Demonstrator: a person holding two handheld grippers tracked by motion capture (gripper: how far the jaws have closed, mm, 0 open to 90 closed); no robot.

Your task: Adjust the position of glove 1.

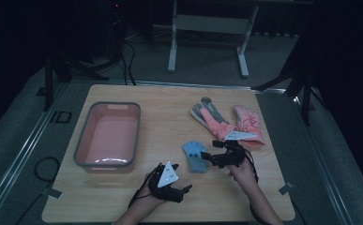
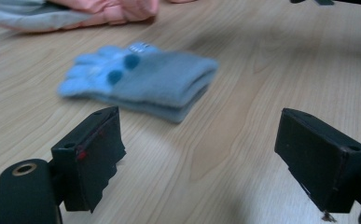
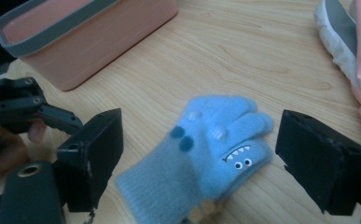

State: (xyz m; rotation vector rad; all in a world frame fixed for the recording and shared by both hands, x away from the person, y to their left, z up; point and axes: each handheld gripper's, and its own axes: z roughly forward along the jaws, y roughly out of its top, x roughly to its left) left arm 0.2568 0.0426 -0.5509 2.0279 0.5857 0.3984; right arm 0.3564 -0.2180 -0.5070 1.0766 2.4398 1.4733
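The blue gloves point(image 1: 196, 156) lie flat on the worktop point(image 1: 170, 122), beside the pink bin point(image 1: 108, 136). The right gripper point(image 1: 206, 156) hovers over them, jaws spread, holding nothing. The left gripper point(image 1: 186, 189) gapes empty nearby.

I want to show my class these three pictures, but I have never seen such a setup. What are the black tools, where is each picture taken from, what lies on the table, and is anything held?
A person holds a hand-operated two-jaw clamp in each hand: the left gripper and the right gripper. One picture looks down from above; the other two come from cameras riding on each gripper, looking along its black jaws. On the wooden table lie a pair of small blue gloves, stacked, a pink tub and larger pink-and-grey gloves. Both grippers are open and hold nothing.
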